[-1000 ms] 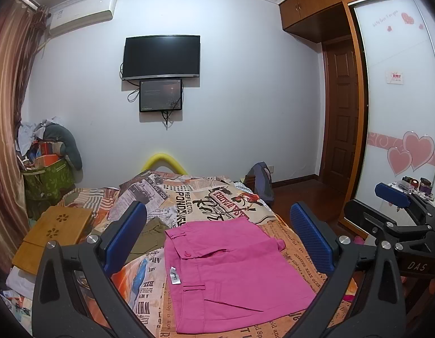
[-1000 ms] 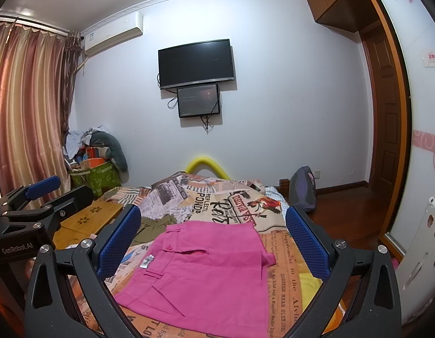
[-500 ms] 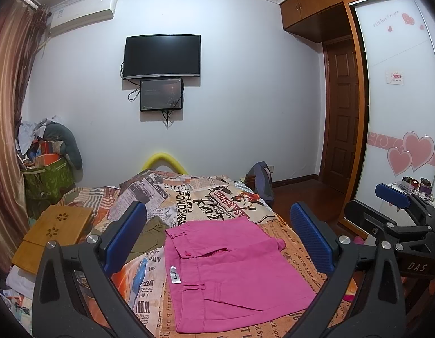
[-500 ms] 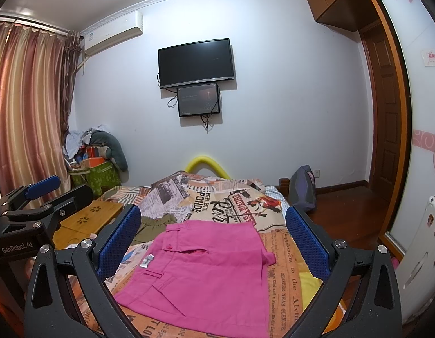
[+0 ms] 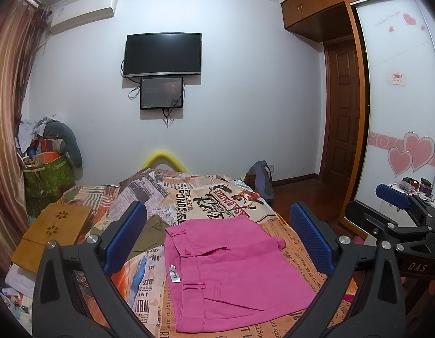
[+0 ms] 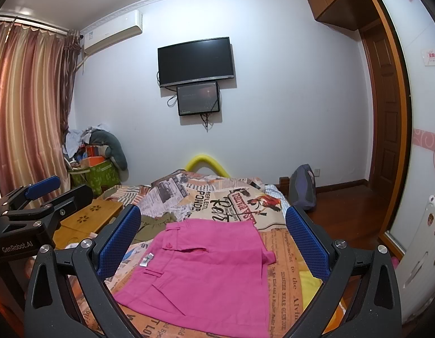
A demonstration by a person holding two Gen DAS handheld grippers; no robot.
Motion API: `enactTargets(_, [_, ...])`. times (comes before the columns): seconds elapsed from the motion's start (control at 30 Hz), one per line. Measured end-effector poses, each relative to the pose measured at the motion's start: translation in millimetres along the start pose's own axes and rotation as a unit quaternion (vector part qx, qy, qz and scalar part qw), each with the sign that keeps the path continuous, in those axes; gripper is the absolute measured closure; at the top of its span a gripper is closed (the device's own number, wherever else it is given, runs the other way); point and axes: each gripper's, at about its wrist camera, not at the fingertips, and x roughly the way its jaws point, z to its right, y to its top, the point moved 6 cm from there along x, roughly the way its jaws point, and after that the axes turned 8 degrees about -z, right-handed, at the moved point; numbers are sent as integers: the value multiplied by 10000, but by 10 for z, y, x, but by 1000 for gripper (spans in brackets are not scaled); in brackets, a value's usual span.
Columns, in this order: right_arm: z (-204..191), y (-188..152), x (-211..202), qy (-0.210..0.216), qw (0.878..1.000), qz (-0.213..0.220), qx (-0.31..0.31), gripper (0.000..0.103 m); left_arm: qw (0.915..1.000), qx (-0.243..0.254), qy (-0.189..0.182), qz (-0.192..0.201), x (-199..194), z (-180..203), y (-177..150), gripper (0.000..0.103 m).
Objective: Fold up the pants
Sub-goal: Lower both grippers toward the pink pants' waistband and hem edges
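Observation:
Pink pants (image 5: 231, 270) lie folded into a flat rectangle on the newspaper-print bedspread (image 5: 206, 200); they also show in the right wrist view (image 6: 206, 270). A white label (image 5: 174, 270) sticks out at their waistband. My left gripper (image 5: 217, 236) is open and empty, held above the pants. My right gripper (image 6: 214, 239) is open and empty, also above them. The right gripper shows at the right edge of the left wrist view (image 5: 397, 219), and the left gripper at the left edge of the right wrist view (image 6: 40, 205).
An olive garment (image 5: 150, 231) lies left of the pants. A wooden lap tray (image 5: 51, 233) sits on the bed's left side. A green basket (image 5: 46, 174) piled with clothes stands by the curtain. A backpack (image 5: 261, 177) stands on the floor at right.

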Motion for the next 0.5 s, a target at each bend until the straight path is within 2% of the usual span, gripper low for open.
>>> enactTargets(0.27, [34, -58, 100, -47, 9999, -115, 15, 1, 9999, -11, -25, -130, 144, -17, -59, 0])
enactTargets(0.5, [175, -260, 431, -195, 9983, -549, 41, 1, 9973, -189, -37, -702, 616, -153, -228, 0])
